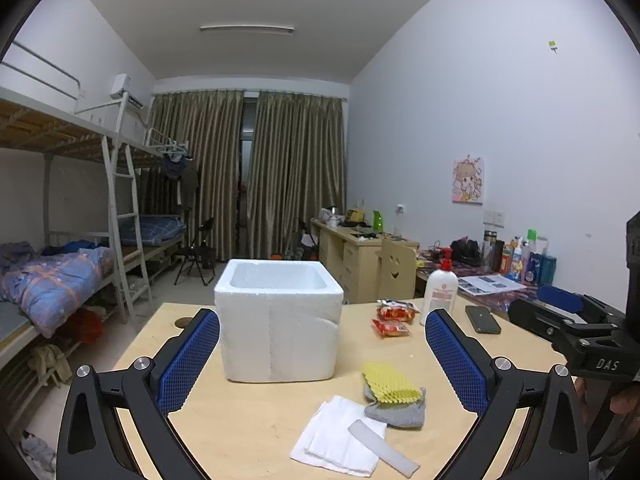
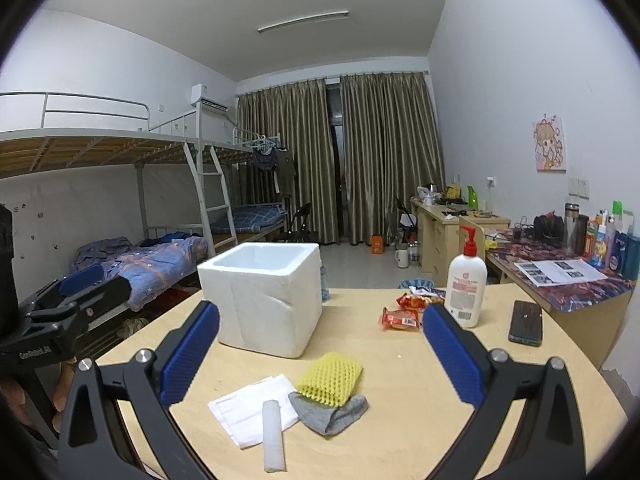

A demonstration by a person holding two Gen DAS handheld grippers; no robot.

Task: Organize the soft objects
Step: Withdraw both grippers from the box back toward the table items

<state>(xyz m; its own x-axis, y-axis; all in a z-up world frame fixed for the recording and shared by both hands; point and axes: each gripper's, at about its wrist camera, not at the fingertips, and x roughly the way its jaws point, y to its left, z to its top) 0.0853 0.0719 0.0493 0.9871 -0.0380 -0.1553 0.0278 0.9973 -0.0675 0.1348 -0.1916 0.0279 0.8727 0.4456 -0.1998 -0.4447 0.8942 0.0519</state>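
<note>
Above the worktop: both tongs hover side by side, facing the same pile.
Left tongs [image 1: 322, 346]: spread wide, pinching nothing; the foam box sits between its blue pads in this view.
Right tongs [image 2: 320, 340]: also spread and empty, aimed more squarely at the soft pile, so it looks the likelier one to reach first.
Soft pile: a yellow net [image 2: 331, 373] lies on top of a grey sock [image 2: 336, 414]; a white cloth [image 2: 250, 408] lies just beside them, touching the sock, with a foam strip [image 2: 273, 436] resting across its near edge.
Why stacked so: the pieces overlap, so each pick probably has to start from the top layer, net or strip, before what lies under it.
Box [image 2: 262, 300]: white foam, open-topped, nothing visible inside, standing behind the pile; I judge it the bin for the soft things.
Worktop [image 2: 400, 420]: pale wood, bare around the pile, which leaves room for a low approach.
Not soft: a lotion bottle [image 2: 466, 284], red snack packs [image 2: 402, 317] and a phone [image 2: 526, 323] sit further right, well apart from the pile; they likely stay put.
Progress: nothing gripped, nothing in the box, so sorting seems at its start.
Risk: light foam may slip or cling to the pads.
</note>
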